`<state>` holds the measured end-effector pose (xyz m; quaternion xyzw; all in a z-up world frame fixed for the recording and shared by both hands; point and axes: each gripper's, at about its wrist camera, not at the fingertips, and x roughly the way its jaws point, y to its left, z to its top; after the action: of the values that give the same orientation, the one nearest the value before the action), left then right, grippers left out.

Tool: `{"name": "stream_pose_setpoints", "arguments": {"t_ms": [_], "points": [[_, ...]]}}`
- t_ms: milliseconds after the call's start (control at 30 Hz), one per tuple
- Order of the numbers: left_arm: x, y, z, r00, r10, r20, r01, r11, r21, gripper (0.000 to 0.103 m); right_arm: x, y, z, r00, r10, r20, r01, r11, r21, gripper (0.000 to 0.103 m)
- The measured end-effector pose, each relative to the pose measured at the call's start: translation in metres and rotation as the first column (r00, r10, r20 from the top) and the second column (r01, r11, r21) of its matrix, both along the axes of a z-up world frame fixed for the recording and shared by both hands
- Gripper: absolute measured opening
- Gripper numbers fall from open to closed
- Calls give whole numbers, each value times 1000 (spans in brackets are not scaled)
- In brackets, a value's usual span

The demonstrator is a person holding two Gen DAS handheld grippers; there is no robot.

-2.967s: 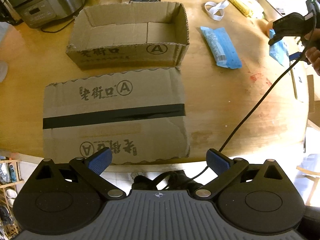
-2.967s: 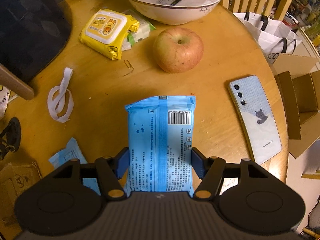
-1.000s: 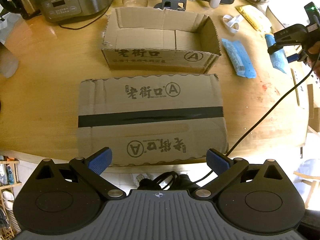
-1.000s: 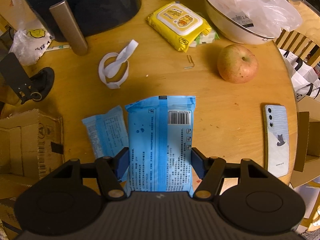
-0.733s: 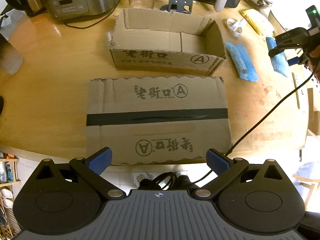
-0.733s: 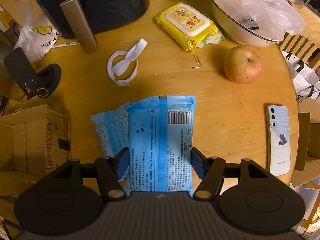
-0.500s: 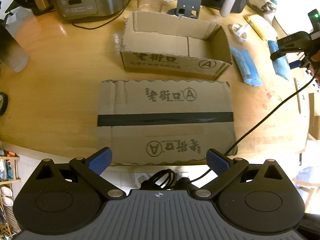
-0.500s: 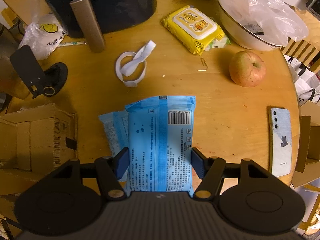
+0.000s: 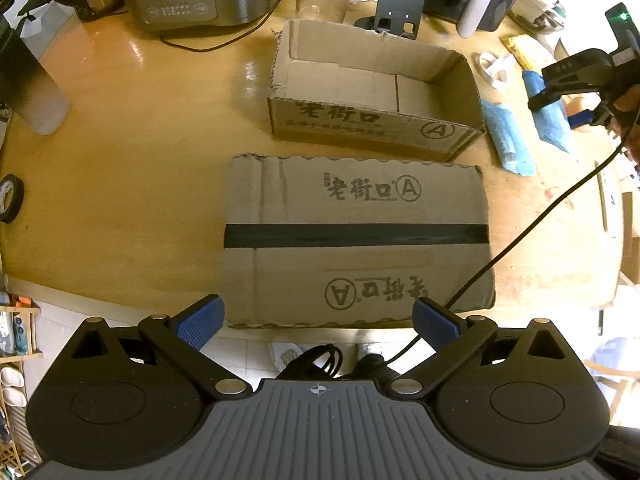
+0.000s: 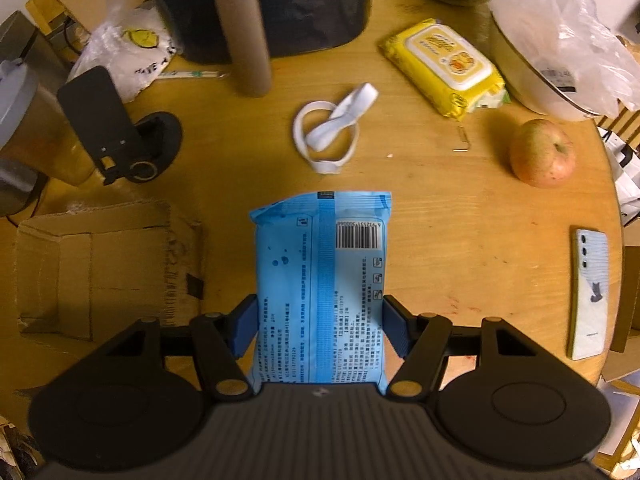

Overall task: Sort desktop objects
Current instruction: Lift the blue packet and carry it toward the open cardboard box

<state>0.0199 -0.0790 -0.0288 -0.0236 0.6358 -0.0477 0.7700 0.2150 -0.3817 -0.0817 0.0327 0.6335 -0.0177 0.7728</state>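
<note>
Circled "A" on the open box (image 9: 438, 130) and flat carton (image 9: 410, 189)

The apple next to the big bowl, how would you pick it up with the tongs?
Grip the apple across its round middle, coming straight down from above. It sits stem-up with bare table all around, so both sides are free. The stem is too small to hold.

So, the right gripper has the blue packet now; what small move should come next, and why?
Probably carry it sideways until it hangs over the open cardboard box. The right gripper is clamped on the blue packet, the box sits just beside it with its top open, and the left gripper is open and holds nothing.
</note>
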Motion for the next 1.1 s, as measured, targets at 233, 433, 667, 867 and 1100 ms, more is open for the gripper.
{"name": "stream_pose_setpoints", "arguments": {"t_ms": [233, 433, 667, 867, 1100], "points": [[1, 8, -1, 1000, -9, -4, 9, 1000, 3, 103, 1, 21, 0, 1000, 15, -3, -15, 1000, 11, 64], [1, 20, -2, 1000, -5, -7, 5, 1000, 3, 103, 3, 38, 0, 1000, 24, -1, -24, 1000, 18, 64], [2, 34, -4, 1000, -1, -8, 1, 1000, 2, 103, 6, 61, -3, 1000, 30, -5, -30, 999, 32, 64], [4, 44, -4, 1000, -4, -8, 4, 1000, 0, 103, 8, 83, -2, 999, 48, -3, -47, 998, 45, 64], [7, 55, -3, 1000, 4, -3, -4, 1000, -5, 103, 8, 104, -3, 998, 60, -3, -59, 996, 63, 64]]}}
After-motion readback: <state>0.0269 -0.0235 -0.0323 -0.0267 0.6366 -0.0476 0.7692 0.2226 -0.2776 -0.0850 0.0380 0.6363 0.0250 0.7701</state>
